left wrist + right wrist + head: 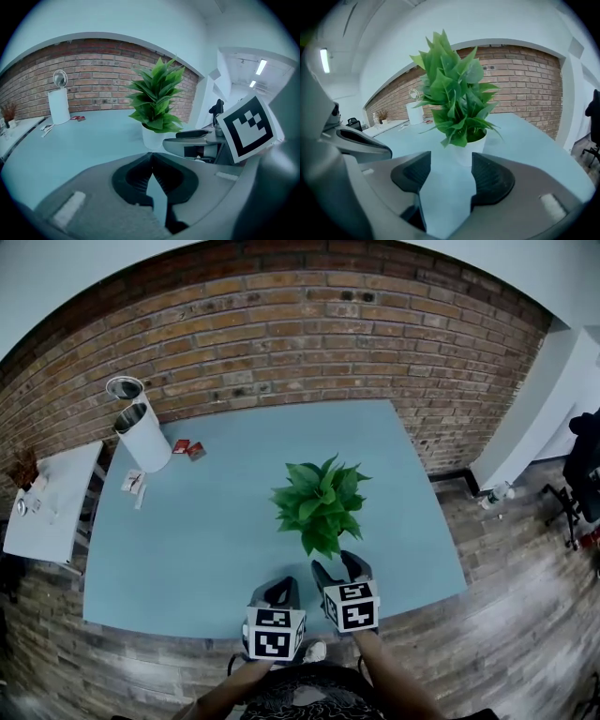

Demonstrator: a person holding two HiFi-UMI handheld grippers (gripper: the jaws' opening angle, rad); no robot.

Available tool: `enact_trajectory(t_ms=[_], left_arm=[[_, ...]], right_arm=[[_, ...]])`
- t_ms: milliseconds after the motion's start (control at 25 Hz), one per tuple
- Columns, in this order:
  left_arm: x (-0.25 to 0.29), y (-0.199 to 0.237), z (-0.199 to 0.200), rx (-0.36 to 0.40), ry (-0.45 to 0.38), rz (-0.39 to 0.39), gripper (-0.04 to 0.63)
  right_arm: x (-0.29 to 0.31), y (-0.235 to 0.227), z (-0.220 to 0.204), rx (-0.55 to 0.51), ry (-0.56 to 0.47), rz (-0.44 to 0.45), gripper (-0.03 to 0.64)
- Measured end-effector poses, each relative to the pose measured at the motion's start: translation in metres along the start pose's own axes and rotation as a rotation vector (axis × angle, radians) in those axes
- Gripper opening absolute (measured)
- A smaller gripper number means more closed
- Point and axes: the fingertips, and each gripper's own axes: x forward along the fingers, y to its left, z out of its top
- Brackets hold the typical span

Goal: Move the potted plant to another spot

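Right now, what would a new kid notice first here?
The bright green potted plant in the middle of the pale blue table. Next, the right gripper, jaws open just short of it, with the left gripper shut alongside. A tall white cylinder stands at the table's far left corner.

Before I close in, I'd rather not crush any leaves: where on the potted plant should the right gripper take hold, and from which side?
Probably the white pot, by its round wall below the rim: the leaves spread wide and droop over it, giving no firm hold. Come in low from the near side, where the right gripper faces it, jaws apart and empty.
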Motion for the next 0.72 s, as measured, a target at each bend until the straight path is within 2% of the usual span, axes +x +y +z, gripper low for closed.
enact_trajectory(t_ms=[360,600,720], left_arm=[[-0.026,0.005,-0.011,0.029,-0.014,-0.035,0.000],[-0.040,0.008,-0.015,0.030,-0.034,-0.052,0.000],[-0.047,0.009,-0.016,0.039,-0.041,-0.057,0.000]], right_arm=[[-0.028,0.035,-0.009,0.003,-0.023,-0.013,0.189],[-0.042,0.058,-0.010,-0.009,-0.034,0.001,0.102],[-0.052,0.066,-0.008,0.006,-0.057,-0.006,0.030]])
